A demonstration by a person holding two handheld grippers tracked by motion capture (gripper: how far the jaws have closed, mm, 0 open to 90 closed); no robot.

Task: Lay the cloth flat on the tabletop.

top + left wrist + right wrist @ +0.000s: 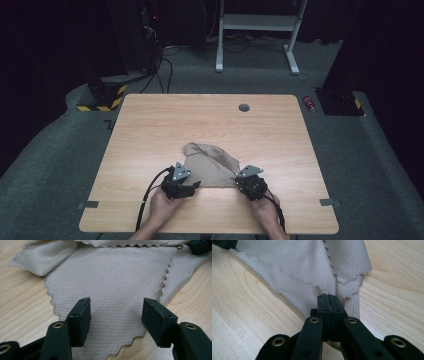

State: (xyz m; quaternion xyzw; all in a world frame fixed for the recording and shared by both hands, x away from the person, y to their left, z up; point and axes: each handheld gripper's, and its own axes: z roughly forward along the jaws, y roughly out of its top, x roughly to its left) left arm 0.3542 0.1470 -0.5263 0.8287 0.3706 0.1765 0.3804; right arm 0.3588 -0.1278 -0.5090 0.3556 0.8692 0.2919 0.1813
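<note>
So we've got a beige cloth (211, 165) sitting crumpled on the near half of the wooden worktop (210, 125), roughly centred left to right, with a bit folded over at its far left. It has a diamond-quilted texture and a scalloped edge, really clear in the left gripper view (112, 282).

Our left tongs (194, 184) sit at the cloth's near left edge. The jaws stand wide apart over the fabric, which lies flat on the worktop between them, and the pads aren't pressing on it (115, 322).

Our right tongs (240, 181) are at the near right corner of the cloth. Those jaws are squeezed together (328, 305), and the cloth bunches into folds right where they meet, so they're pinching that corner.
</note>
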